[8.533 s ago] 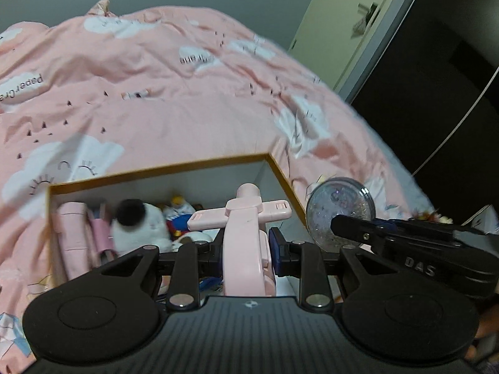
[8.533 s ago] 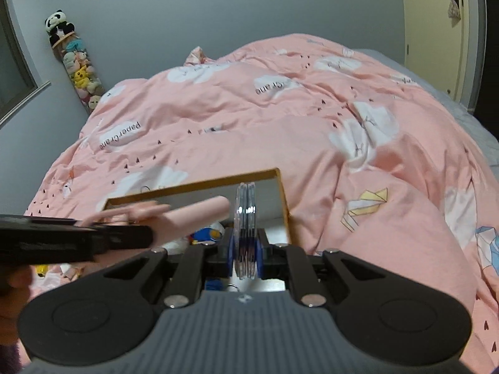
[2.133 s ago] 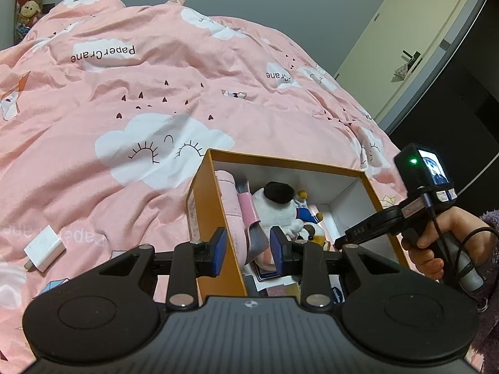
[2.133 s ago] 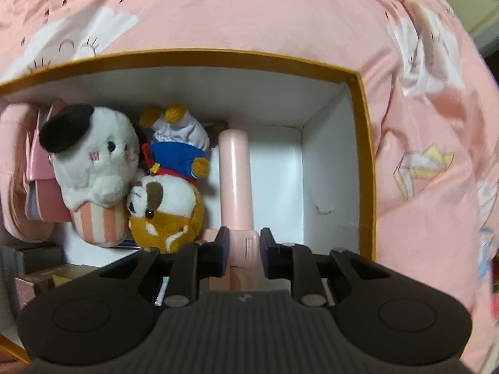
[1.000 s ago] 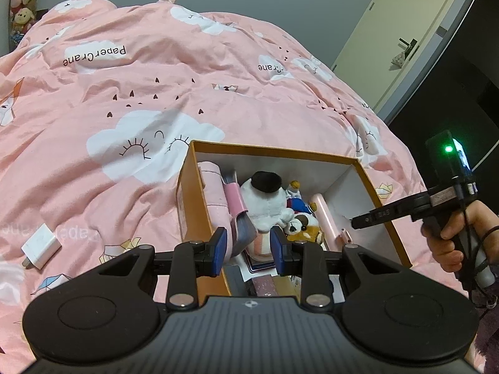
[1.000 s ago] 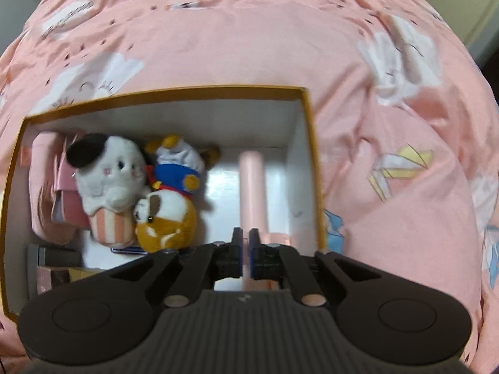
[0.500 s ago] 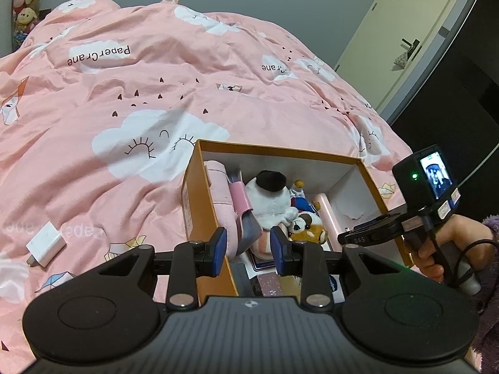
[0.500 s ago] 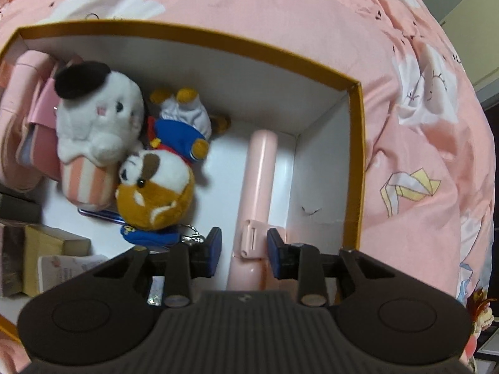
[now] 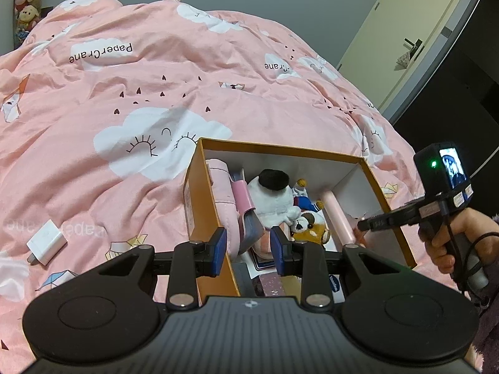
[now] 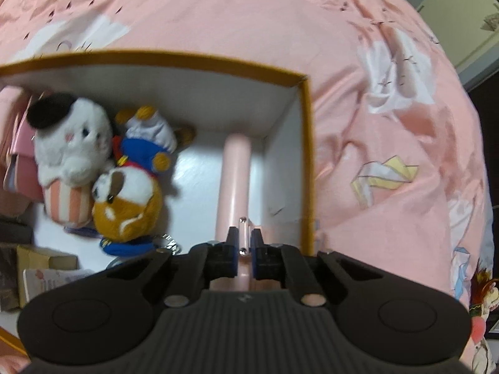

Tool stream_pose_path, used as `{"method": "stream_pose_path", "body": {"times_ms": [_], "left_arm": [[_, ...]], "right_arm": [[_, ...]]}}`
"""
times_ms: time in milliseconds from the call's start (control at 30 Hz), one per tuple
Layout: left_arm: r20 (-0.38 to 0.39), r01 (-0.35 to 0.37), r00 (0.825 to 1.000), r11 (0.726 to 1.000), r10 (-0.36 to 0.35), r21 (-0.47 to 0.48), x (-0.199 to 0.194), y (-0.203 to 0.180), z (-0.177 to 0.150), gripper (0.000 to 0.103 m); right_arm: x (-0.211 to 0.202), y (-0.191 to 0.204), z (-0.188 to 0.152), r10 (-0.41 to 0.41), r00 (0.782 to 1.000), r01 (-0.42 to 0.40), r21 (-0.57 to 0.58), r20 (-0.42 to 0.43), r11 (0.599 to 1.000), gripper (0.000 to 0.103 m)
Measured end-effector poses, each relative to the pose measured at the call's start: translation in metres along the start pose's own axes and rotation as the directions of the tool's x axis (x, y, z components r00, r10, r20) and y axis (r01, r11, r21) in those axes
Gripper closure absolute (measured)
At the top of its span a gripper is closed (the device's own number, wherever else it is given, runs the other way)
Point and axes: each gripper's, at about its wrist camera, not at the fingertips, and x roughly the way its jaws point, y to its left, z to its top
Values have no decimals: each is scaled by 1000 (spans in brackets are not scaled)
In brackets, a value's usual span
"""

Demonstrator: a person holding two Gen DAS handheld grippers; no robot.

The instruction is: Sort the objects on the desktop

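Pink handheld fan [image 10: 234,174] lies in your orange box [image 10: 307,162], against its right wall.
Your right tool [image 10: 245,243] is closing on a small clear tab at the fan's near end; your left tool [image 9: 248,251] hangs half open, empty, over the box's left wall, on the pink bed.

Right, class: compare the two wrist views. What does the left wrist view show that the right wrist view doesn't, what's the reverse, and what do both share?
Only the left wrist view: the white charger on the quilt, the left gripper with jaws apart, and the hand holding the right gripper.

Only the right wrist view: the right gripper closing, a small clear tab between its jaws.

Both: the orange box, white plush, brown plush, pink tube.
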Motion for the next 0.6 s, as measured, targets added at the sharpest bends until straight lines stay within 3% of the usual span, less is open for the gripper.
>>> {"method": "stream_pose_path", "body": {"times_ms": [133, 300, 600], "left_arm": [[-3, 0, 1000, 1000, 0, 6, 1, -3, 0, 69], [-1, -5, 1000, 1000, 5, 4, 0, -3, 0, 69], [-8, -13, 1000, 1000, 13, 1, -1, 0, 0, 69]], "right_arm": [[-2, 3, 2, 19, 1000, -19, -6, 6, 1000, 97], [-2, 22, 3, -70, 997, 73, -105, 27, 992, 97], [10, 29, -7, -44, 999, 41, -140, -16, 989, 93]]}}
